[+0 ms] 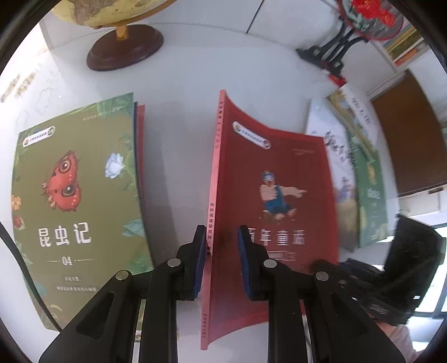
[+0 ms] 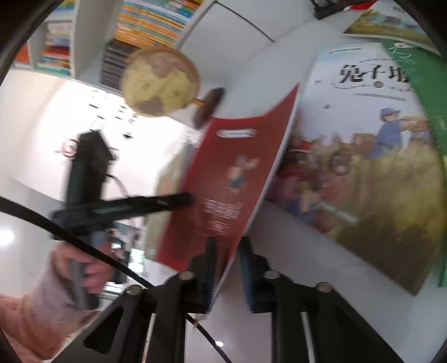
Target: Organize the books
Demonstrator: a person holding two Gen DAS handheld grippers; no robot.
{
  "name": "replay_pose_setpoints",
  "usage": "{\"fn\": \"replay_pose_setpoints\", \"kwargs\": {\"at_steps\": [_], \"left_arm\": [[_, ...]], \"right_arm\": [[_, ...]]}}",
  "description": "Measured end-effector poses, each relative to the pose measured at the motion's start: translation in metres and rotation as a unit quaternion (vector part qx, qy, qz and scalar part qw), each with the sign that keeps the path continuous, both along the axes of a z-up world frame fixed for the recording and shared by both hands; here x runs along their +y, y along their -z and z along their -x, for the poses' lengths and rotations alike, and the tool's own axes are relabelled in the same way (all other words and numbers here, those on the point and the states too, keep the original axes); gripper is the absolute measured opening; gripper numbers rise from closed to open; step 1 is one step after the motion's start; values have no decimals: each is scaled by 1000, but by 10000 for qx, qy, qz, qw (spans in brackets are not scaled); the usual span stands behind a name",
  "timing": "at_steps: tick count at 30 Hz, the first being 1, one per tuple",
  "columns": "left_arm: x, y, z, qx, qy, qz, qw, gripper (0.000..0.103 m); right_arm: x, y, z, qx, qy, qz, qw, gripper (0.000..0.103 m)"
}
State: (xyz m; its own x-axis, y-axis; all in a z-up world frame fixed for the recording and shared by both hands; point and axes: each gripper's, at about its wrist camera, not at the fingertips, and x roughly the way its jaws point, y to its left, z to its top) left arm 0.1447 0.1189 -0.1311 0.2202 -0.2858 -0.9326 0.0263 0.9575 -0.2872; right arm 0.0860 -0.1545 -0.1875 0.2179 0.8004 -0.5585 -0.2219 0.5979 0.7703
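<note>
Red book (image 1: 279,181) lifted off the table (image 1: 181,78), pinched by left gripper (image 1: 219,262) and right gripper (image 2: 227,268)

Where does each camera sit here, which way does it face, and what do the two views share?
Left wrist: on the left gripper, facing steeply down at the white table; red book between its jaws, green book and globe beyond.
Right wrist: on the right gripper, tilted across the table toward shelves; its jaws hold the red book's edge; a hand and pink sleeve show.
Shared: red book, globe, rabbit-title book.
</note>
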Motion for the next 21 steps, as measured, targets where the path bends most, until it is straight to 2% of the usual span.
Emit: {"fn": "replay_pose_setpoints", "kwargs": {"at_steps": [3,8,21], "left_arm": [[-5,-6,3,-95,89,-127,9998,19],[-3,-19,7,-242,47,44,9997,19],[14,-54,13,-695,-138,41,9975,19]], "right_arm": [[-1,-5,3,-126,83,129,9998,8],[-2,-27,9,-423,-15,292,9987,8],[6,-83,3,-1034,-105,266,9942,8]]}}
